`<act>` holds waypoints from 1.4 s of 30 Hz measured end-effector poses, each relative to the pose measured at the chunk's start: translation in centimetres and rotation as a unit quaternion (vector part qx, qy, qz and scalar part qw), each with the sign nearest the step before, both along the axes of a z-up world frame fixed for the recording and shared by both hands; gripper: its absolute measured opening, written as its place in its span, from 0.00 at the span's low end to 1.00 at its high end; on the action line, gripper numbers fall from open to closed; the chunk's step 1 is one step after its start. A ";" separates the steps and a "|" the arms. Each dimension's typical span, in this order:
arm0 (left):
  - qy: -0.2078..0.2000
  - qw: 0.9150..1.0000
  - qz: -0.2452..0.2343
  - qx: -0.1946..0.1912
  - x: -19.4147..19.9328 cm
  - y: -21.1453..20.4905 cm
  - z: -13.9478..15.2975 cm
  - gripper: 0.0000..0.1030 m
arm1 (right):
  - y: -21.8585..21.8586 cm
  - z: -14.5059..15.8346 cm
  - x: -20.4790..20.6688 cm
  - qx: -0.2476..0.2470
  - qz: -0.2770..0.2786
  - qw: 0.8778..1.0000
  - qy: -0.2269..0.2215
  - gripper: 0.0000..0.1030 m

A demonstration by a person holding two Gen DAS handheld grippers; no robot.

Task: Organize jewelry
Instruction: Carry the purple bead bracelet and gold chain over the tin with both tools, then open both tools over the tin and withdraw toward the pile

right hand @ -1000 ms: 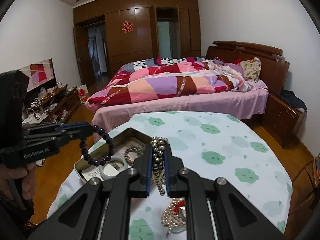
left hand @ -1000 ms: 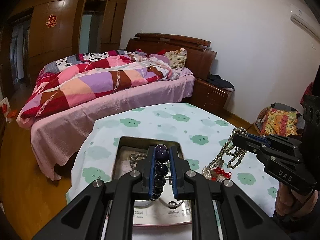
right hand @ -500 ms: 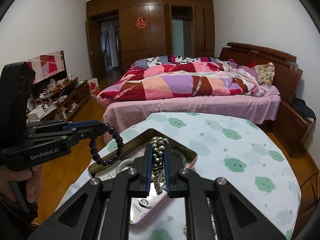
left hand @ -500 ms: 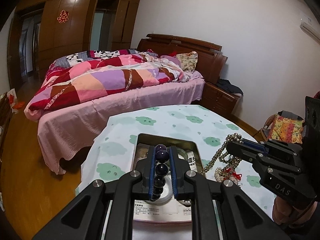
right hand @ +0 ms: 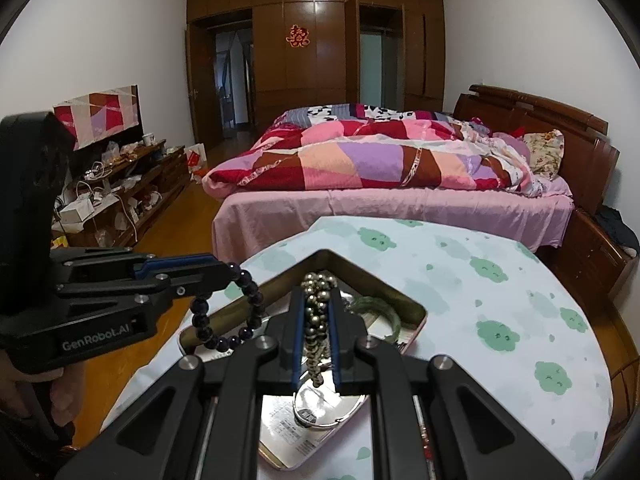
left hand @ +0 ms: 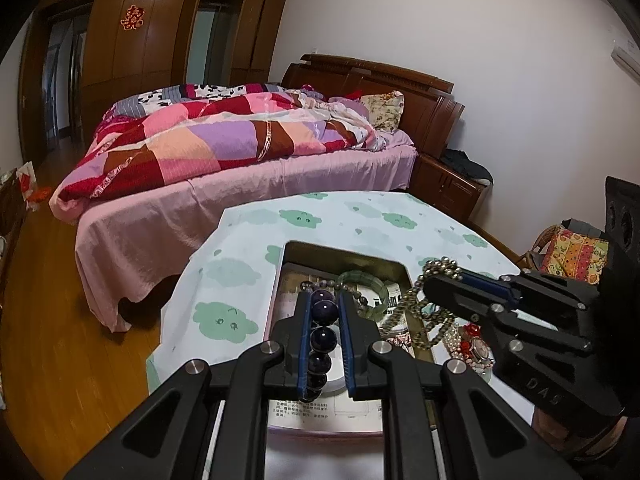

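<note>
A: What sits on the left?

B: The left gripper (left hand: pixel 324 336), jaws clenched on a dark bead bracelet (left hand: pixel 322 338). In the right wrist view that bracelet (right hand: pixel 224 312) hangs as a loop over the tin's left edge.

A: And the tin?

B: The tin (left hand: pixel 344 254) lies open on the cloud-print surface (left hand: pixel 240 272). Inside are a green bangle (left hand: pixel 362 282), a small bead bracelet (left hand: pixel 320 286), printed paper (left hand: pixel 304 408) and a silver ring (right hand: pixel 316 408).

A: To the right?

B: The right gripper (right hand: pixel 316 328), jaws grasping a metallic bead chain (right hand: pixel 316 320) that dangles over the tin. Beyond the tin's right wall lies a heap of pearls and red pieces (left hand: pixel 468 340).

A: Any change from a second ago?

B: Both grippers have come closer over the tin; the chain, earlier out over the cloth, now hangs above the tin.
</note>
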State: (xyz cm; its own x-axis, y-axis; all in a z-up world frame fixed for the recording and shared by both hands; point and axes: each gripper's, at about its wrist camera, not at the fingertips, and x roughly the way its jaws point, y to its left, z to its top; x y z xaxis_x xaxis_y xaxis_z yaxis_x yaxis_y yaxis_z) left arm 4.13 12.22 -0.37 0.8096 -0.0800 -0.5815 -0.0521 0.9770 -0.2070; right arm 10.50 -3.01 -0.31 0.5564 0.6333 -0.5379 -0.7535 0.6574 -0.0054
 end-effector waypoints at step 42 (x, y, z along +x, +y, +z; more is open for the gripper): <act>0.058 0.998 0.003 0.034 -0.2 -3.9 -4.3 0.61 | -13.6 -6.5 0.2 -0.041 -0.165 0.981 0.098 0.50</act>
State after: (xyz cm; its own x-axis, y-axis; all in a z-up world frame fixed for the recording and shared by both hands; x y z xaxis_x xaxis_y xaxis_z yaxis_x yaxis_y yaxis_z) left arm 3.89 8.29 -4.66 0.7368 -0.0332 -0.6753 -0.0774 0.9881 -0.1331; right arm 10.70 -16.61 -6.85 0.6051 0.3868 -0.6959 -0.4915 0.8691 0.0556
